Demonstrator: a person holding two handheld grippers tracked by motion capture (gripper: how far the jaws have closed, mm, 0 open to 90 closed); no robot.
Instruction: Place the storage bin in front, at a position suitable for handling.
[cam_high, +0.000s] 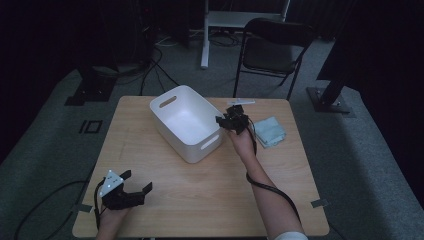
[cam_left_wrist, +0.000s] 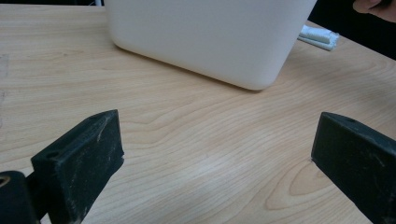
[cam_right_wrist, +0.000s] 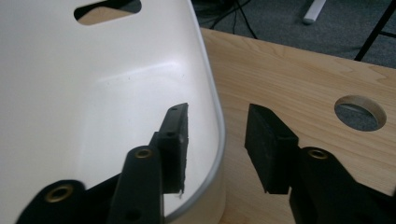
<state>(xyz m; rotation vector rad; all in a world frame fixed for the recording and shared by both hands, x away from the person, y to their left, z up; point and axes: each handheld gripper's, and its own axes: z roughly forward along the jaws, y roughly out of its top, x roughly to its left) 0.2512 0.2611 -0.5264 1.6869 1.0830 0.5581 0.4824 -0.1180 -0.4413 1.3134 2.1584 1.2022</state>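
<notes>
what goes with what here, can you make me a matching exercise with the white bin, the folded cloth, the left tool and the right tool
Things:
1. white bin
2. folded cloth
3. left tool
4. right tool

Descriptions:
A. astride the bin's rim, one jaw inside, one outside
B. near the table's front left corner, jaws wide apart
C. mid-table, nothing inside
D. pale blue, by the table's right edge

Pairs: 1-C, 2-D, 3-B, 4-A

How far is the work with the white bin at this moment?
Done: the right gripper straddles the rim of the white bin, one jaw inside, one outside. In hand: pads not yet pressing the wall. Left: clamping and moving it. The left gripper rests open on the table.
</notes>
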